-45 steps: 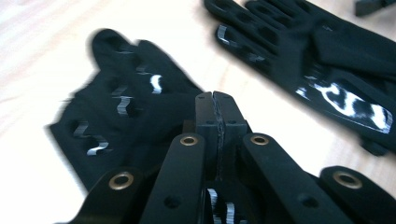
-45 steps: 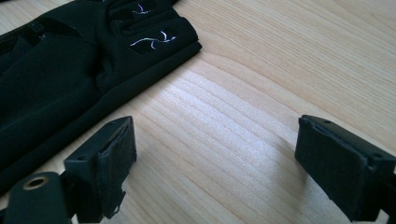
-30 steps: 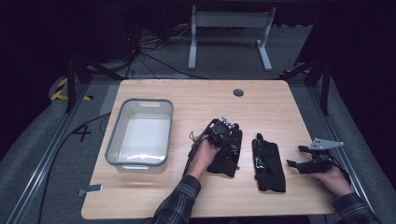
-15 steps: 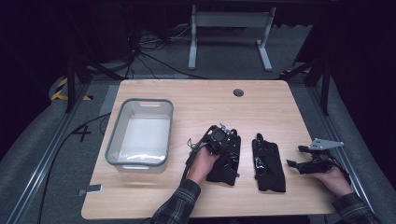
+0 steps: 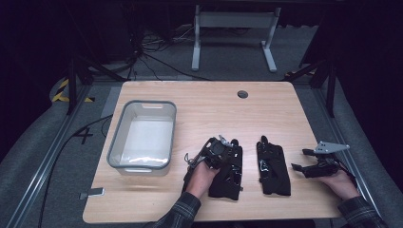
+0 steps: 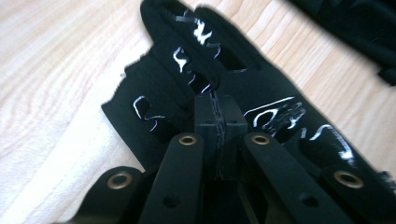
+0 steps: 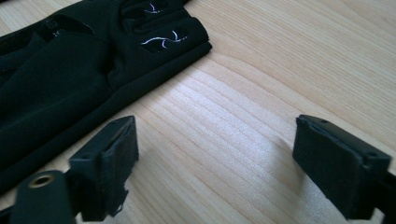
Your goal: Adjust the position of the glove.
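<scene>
Black glove (image 5: pixel 228 167) lies on the tabletop (image 5: pixel 204 107); your left gripper (image 6: pixel 217 122) pinches it, fingers closed. Right gripper (image 7: pixel 215 163) waits wide apart. Next, probably lift toward the bin (image 5: pixel 117 142).

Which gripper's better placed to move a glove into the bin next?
Left. The left gripper is already down on the left glove, jaws closed over its fabric, nearest the bin. The right gripper sits open beside the right glove, touching nothing.
</scene>
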`<control>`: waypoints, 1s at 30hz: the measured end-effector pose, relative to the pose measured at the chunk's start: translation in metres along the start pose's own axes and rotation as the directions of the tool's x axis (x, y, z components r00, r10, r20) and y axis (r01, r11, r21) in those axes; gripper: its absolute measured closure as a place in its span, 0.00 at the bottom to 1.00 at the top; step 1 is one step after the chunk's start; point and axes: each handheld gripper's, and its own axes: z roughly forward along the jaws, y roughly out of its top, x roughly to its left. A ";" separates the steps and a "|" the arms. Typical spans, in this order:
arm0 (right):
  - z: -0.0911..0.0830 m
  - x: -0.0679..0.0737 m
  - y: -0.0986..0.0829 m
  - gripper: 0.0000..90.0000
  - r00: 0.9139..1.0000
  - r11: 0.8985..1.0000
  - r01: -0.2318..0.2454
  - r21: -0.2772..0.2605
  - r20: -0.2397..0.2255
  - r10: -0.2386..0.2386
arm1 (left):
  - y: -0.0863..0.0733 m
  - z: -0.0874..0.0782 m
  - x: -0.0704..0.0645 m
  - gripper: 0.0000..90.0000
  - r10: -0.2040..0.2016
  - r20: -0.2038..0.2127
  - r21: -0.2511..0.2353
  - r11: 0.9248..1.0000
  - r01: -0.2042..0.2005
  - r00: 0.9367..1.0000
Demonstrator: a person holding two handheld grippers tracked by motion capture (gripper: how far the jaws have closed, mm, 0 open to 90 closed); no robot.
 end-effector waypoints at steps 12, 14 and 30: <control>-0.013 0.025 0.021 0.79 0.990 0.997 0.061 -0.057 -0.123 -0.068 | -0.025 -0.020 -0.007 0.99 0.010 0.008 0.009 1.000 -0.010 1.000; -0.008 0.032 0.026 0.87 0.985 0.995 0.079 -0.053 -0.147 -0.086 | -0.028 -0.017 -0.008 0.99 0.016 0.010 0.025 1.000 -0.016 1.000; 0.020 0.050 0.035 1.00 0.967 0.990 0.141 0.031 -0.217 -0.131 | -0.022 -0.002 -0.014 1.00 -0.035 -0.010 0.006 0.999 0.035 0.999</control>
